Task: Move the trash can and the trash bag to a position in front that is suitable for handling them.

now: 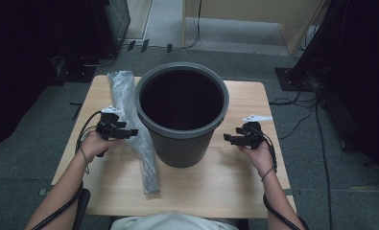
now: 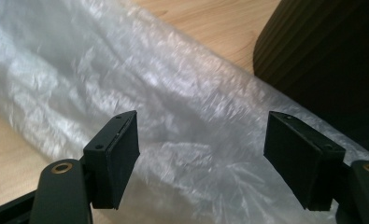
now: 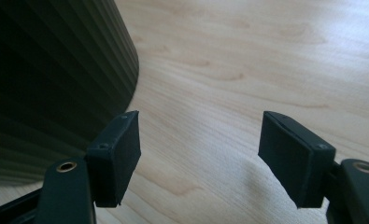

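Note:
A dark grey ribbed bin point(image 1: 181, 115) stands upright in the middle of the wooden table point(image 1: 235, 182). A long roll of clear plastic bag point(image 1: 132, 120) lies on the table to the bin's left, running front to back. My left gripper point(image 1: 133, 132) hovers open just over the plastic point(image 2: 182, 121), its jaws wide apart with nothing pinched, the bin's wall point(image 2: 327, 51) to its right. My right gripper point(image 1: 227, 138) is open on the bin's right side, pointing at it. Bare wood point(image 3: 247, 70) lies between its jaws and the bin's ribbed wall point(image 3: 51, 74) stands at left.
The table's front half point(image 1: 211, 187) is bare wood. Cables point(image 1: 302, 120) trail over the grey carpet to the right. Dark furniture point(image 1: 29, 52) stands at the back left and a pale wooden panel point(image 1: 254, 14) at the back.

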Tool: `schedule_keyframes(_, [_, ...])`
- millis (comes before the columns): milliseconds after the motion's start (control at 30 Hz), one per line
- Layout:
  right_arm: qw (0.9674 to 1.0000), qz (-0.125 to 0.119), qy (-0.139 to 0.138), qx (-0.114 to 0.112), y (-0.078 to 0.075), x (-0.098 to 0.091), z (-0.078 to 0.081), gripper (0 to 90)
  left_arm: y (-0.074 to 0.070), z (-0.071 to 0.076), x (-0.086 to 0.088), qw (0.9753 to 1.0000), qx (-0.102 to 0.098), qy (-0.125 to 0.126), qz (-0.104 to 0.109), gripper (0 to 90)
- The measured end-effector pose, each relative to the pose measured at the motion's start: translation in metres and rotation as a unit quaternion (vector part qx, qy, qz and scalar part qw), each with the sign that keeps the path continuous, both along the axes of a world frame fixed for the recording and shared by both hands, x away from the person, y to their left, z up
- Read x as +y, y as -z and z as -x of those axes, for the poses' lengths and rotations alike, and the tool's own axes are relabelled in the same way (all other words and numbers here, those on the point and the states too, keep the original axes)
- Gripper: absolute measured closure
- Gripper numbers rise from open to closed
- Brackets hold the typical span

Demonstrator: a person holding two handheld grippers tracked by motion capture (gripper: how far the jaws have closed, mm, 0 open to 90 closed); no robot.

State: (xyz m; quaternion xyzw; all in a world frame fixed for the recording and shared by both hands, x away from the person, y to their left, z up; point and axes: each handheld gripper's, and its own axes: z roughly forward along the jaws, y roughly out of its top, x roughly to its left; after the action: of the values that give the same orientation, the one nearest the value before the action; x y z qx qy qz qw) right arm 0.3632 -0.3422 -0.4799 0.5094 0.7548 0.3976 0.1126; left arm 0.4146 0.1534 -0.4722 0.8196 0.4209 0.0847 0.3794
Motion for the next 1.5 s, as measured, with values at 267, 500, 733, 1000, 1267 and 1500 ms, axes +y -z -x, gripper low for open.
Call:
schedule_keyframes(267, [0.9999, 0.006, 0.01, -0.01, -0.017, 0.007, 0.003, 31.3, -0.015, 0.001, -0.011, 0.9993, -0.029, 0.024, 0.006, 36.9])
schedule_keyframes(500, [0.9997, -0.011, 0.008, -0.019, -0.031, 0.031, 0.003, 35.8, -0.03, 0.001, -0.026, 0.9982, -0.045, 0.038, 0.015, 39.9])
schedule_keyframes(733, [0.9995, 0.013, 0.004, -0.03, -0.04, 0.05, 0.004, 39.9, -0.033, 0.001, -0.035, 0.9971, -0.047, 0.052, 0.029, 39.0])
schedule_keyframes(1000, [0.9981, 0.031, -0.025, -0.047, -0.043, 0.063, 0.006, 45.7, -0.035, 0.005, -0.025, 0.9976, -0.038, 0.043, 0.039, 43.7])
schedule_keyframes(1267, [0.9982, 0.013, -0.042, -0.042, -0.044, 0.072, 0.009, 45.5, -0.034, 0.014, -0.01, 0.9977, -0.024, 0.049, 0.039, 43.1])
schedule_keyframes(1500, [0.9982, -0.012, -0.047, -0.035, -0.043, 0.069, 0.006, 39.1, -0.03, 0.012, -0.006, 0.9983, -0.002, 0.043, 0.039, 37.0])
